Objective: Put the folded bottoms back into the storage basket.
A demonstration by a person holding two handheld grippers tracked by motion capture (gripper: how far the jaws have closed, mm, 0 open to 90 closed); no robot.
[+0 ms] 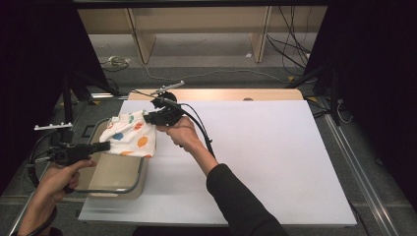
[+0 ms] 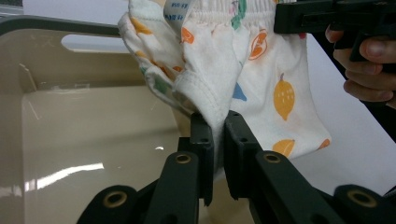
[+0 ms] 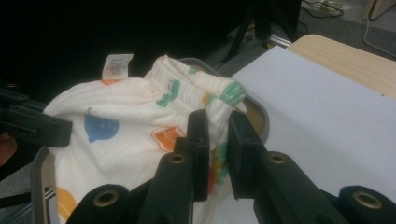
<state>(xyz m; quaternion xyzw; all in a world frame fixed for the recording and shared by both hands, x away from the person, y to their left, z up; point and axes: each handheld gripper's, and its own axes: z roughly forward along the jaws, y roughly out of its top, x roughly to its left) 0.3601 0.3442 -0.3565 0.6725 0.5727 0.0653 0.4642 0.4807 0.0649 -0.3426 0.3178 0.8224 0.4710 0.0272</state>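
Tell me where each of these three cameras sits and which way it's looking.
High view: above the person's side, facing forward and down on the white table; both forearms show.
Left gripper view: on the left hand-held gripper, facing the white fruit-print cloth garment over the beige plastic bin; its jaws show.
Right gripper view: on the right hand-held gripper, facing the garment's waistband; its jaws show.
All share the garment.
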